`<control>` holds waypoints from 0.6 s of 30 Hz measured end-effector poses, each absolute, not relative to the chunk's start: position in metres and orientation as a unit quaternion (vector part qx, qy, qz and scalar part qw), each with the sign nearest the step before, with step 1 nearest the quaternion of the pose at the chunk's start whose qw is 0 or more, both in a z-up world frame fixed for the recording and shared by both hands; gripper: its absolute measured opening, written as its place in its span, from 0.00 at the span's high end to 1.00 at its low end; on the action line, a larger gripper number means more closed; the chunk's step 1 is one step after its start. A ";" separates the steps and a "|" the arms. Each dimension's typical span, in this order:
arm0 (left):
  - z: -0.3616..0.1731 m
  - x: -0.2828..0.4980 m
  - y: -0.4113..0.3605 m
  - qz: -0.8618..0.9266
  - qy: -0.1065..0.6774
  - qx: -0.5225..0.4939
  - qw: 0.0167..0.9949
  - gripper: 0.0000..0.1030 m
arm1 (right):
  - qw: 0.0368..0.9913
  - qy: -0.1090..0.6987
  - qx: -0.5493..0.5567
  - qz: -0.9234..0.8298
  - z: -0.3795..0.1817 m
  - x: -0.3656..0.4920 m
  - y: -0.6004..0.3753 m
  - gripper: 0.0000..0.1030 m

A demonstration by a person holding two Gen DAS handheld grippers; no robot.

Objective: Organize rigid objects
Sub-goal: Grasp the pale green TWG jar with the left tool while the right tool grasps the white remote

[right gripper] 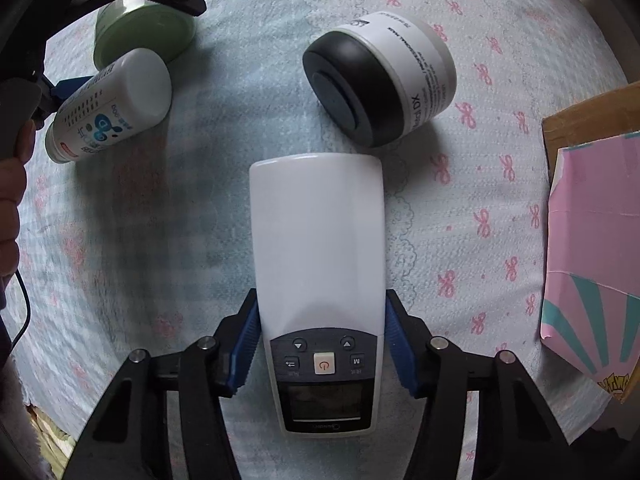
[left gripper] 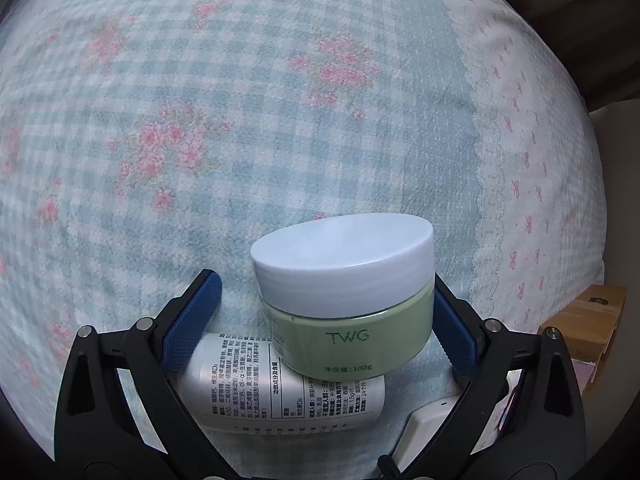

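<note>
A green jar with a white lid marked TWG stands tilted, leaning on a white pill bottle that lies on its side. My left gripper is open around the jar: the right pad touches its side, the left pad stands apart. My right gripper is shut on a white remote control with a small screen, gripping both its sides. The jar and the bottle also show at the far left of the right wrist view. A black-lidded white jar lies on its side ahead.
All lie on a bed with blue checked, pink-flowered fabric. A cardboard box with a pink carton in it sits at the right edge. A person's hand holds the left gripper at far left.
</note>
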State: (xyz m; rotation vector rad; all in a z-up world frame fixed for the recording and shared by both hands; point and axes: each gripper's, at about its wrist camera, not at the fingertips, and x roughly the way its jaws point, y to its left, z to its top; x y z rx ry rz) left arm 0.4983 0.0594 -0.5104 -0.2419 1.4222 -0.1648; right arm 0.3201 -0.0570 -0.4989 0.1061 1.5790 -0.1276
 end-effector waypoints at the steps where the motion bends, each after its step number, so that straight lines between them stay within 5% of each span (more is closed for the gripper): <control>1: -0.509 0.498 0.057 -0.080 0.647 -0.111 0.750 0.15 | 0.701 0.709 0.047 -0.058 -0.499 0.320 -0.056 0.48; 3: -0.505 0.498 0.050 -0.089 0.641 -0.105 0.755 0.31 | 0.702 0.709 0.044 -0.057 -0.501 0.319 -0.054 0.48; 18: -0.487 0.499 0.061 -0.104 0.609 -0.127 0.776 0.31 | 0.712 0.698 0.058 -0.050 -0.496 0.301 -0.057 0.48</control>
